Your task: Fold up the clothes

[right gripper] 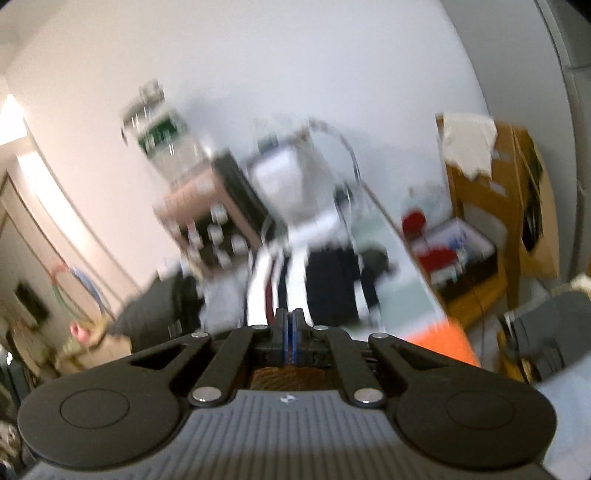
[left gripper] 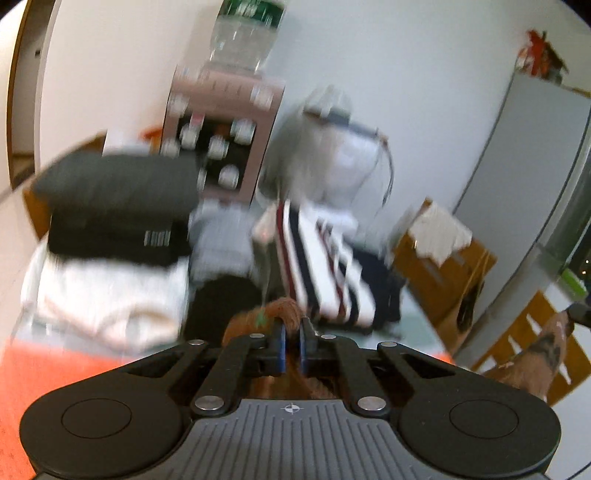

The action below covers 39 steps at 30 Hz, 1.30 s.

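Observation:
A rust-brown knit garment (left gripper: 286,308) bunches up between the blue pads of my left gripper (left gripper: 291,332), which is shut on it. In the right wrist view the same brown knit (right gripper: 291,376) shows under the linkage of my right gripper (right gripper: 290,321), whose pads are pressed together on it. Both views are motion-blurred. Ahead lie folded clothes: a dark grey and black pile (left gripper: 114,206) on cream knitwear (left gripper: 107,295), and a white stack with navy and red stripes (left gripper: 325,258) (right gripper: 273,280).
The orange table surface (left gripper: 55,373) (right gripper: 439,339) runs under the grippers. A water bottle (left gripper: 243,33) stands on a pink box (left gripper: 221,129) by the wall. Cardboard boxes (left gripper: 443,266) and a grey cabinet (left gripper: 524,147) are at the right, with a person's arm (left gripper: 543,358).

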Tool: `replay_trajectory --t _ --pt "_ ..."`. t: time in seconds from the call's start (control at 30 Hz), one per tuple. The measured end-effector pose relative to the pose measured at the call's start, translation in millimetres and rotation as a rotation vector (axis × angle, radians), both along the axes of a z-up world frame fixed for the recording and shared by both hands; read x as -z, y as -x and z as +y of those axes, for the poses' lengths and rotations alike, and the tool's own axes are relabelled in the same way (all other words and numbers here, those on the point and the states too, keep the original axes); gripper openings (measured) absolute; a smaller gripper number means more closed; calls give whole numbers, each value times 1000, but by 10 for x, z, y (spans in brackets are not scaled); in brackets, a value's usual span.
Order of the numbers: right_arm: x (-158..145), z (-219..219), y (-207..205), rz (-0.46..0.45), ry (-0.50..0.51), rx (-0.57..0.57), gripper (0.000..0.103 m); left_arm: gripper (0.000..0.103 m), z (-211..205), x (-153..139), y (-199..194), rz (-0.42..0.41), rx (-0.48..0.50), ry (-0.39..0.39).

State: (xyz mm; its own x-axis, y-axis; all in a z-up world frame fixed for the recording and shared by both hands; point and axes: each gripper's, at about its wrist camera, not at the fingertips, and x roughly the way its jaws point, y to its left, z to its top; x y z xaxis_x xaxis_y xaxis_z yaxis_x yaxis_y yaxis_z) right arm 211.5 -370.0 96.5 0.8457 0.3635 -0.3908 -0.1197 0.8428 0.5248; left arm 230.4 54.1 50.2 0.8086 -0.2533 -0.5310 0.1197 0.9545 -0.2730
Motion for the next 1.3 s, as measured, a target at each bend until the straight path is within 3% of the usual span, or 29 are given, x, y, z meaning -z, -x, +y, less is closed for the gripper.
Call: replay_trajectory --t 0.23,0.37,0.47,0.67,0.97,1.07,1.3 --pt "-863 -195 -138 -199 2 24 3 8 91 -823 -59 -178 -38 37" --pt "-819 -208 124 -184 8 10 3 8 154 -1142 182 -240 -46 63" --pt "-753 -213 334 -164 13 -3 3 8 179 -1131 494 -238 -38 52" --pt "-621 -223 754 -124 22 -29 3 8 238 -643 1133 -117 -27 10" --pt "707 -153 1929 257 -23 34 3 7 275 549 2221 276 -7 -21" --pt "1058 -98 2363 346 -9 55 3 7 289 832 2509 370 2 -52" --pt "1555 52 2806 437 157 -15 1 7 267 1173 2779 437 37 -100"
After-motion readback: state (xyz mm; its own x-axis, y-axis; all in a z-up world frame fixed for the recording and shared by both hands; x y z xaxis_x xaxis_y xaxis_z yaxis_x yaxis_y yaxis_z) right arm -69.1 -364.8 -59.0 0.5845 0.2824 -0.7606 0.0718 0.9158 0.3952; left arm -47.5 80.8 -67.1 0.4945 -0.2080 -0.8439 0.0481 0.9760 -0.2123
